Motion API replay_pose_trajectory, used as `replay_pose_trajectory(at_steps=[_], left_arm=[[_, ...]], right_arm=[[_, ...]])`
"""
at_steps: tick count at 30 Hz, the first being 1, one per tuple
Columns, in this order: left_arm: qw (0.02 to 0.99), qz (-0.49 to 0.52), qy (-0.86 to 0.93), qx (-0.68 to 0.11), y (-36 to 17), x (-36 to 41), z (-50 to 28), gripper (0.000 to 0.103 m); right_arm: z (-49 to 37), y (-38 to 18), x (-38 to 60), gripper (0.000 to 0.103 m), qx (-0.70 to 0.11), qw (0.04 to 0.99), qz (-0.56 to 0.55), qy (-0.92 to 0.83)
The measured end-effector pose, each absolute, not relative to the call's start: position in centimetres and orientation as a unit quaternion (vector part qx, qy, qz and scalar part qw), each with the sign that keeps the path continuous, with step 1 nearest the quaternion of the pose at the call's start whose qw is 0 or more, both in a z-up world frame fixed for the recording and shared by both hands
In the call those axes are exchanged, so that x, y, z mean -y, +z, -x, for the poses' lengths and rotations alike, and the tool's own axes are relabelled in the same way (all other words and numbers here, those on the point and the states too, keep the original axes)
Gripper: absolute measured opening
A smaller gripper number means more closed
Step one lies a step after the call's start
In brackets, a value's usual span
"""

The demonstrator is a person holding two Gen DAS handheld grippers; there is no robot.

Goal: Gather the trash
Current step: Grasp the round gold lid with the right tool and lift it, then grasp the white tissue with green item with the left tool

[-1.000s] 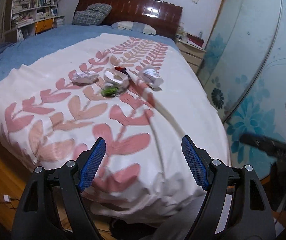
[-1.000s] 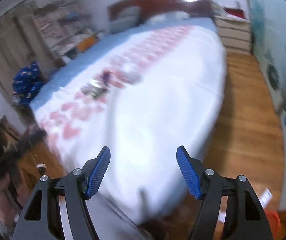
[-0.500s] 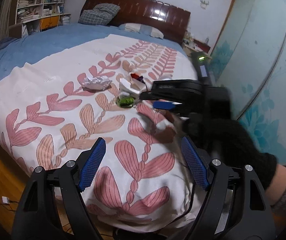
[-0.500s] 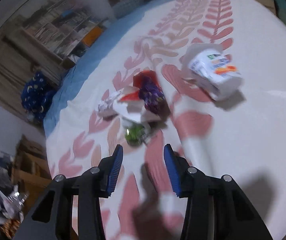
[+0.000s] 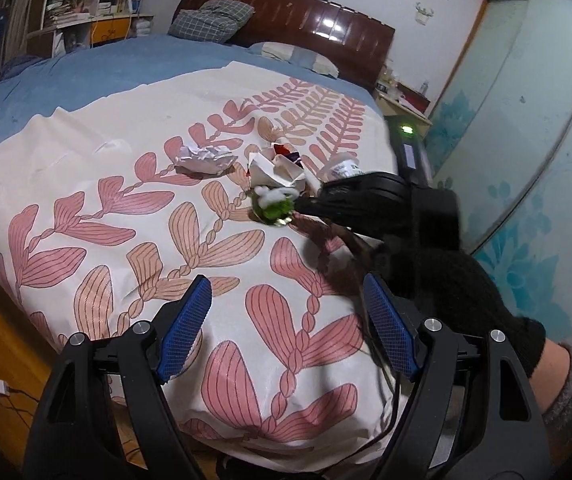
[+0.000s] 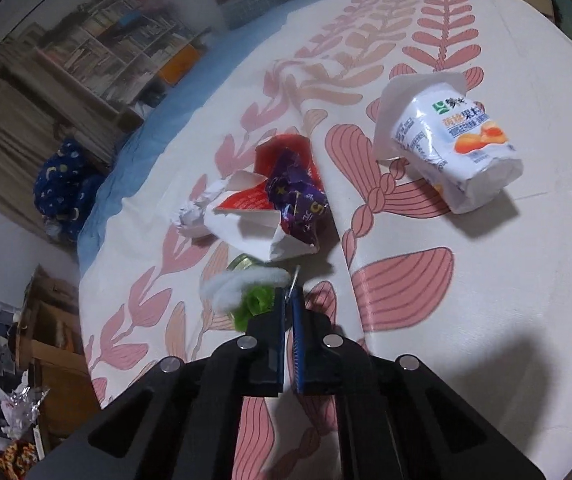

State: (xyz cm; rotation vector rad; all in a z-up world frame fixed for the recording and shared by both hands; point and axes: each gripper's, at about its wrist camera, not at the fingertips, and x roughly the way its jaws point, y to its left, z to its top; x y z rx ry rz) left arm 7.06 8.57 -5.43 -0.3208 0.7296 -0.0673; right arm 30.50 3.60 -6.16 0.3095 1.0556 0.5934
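While the left gripper (image 5: 286,312) hangs spread wide over the bed (image 5: 86,152), the right gripper (image 6: 289,300) clenches the green-and-white scrap (image 6: 246,292) (yogurt cup (image 6: 452,148) beyond, to its right).

Our left hand-held gripper (image 5: 286,312) sits at bottom centre of its frame, jaws wide apart, nothing between them. Our right hand-held gripper (image 6: 289,304) has jaws nearly together, tips low and pointing forward. Right hand (image 5: 438,276), black-gloved, shows at right of the left view.
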Motion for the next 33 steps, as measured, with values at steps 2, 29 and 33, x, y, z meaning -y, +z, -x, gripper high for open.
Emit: replay_pose_trajectory(at_steps=[2,29,33], left_arm=[[0.921,0.156,-0.029,-0.355,-5.5,-8.7,-7.3,0.078],[0.894,0.144,-0.083,-0.416,-9.8,0.3,-13.8,0.077],[0.890,0.154,-0.076,-0.422,-9.8,0.6,-13.9,0.048]], right_arm=[[-28.7,-4.6,-2.2,0.004,-0.475,0.824,-0.121,0.285],[-11.8,2.2,21.6,0.004,-0.374,0.904,-0.093,0.184],[-10.2,2.0,24.2,0.004,-0.387,0.900,-0.102,0.173]])
